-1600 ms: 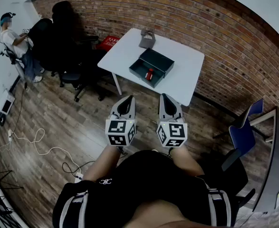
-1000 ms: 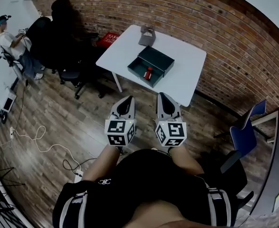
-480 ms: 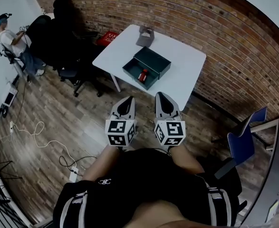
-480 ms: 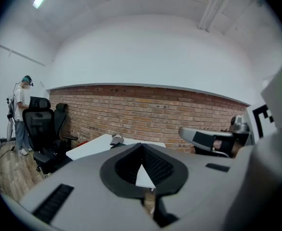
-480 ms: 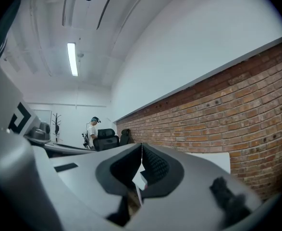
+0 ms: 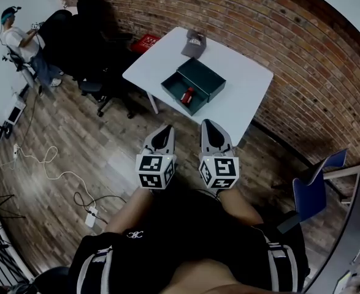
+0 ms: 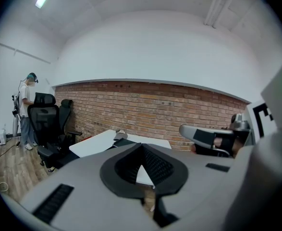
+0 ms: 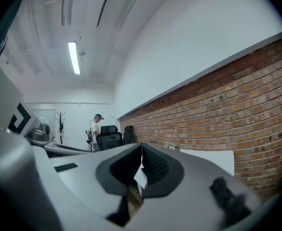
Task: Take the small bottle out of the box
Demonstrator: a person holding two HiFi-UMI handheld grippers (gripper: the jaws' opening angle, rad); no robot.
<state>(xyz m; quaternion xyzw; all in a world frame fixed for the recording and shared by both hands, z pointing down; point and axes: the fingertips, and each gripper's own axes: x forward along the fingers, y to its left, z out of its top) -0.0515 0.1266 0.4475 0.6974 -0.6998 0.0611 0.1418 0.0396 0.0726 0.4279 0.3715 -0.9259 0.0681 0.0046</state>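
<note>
A small red bottle (image 6: 188,94) lies inside an open dark green box (image 6: 194,86) on a white table (image 6: 241,103) by the brick wall. My left gripper (image 6: 165,129) and right gripper (image 6: 207,125) are held side by side over the wooden floor, well short of the table's near edge. Both have their jaws shut with nothing between them. In the left gripper view my left gripper (image 7: 141,146) points at the table (image 7: 95,142). The right gripper (image 8: 141,146) points along the brick wall, with the table (image 8: 213,159) ahead on the right.
A grey cap (image 6: 194,44) lies at the table's far end, and a red crate (image 6: 145,43) sits on the floor beyond. Black office chairs (image 6: 81,35) and a person (image 6: 21,41) are at the far left. Cables (image 6: 45,170) trail on the floor. A blue chair (image 6: 311,188) stands at the right.
The table and box have shifted slightly in the head view as I walk toward them. Both grippers keep their places side by side, still shut.
</note>
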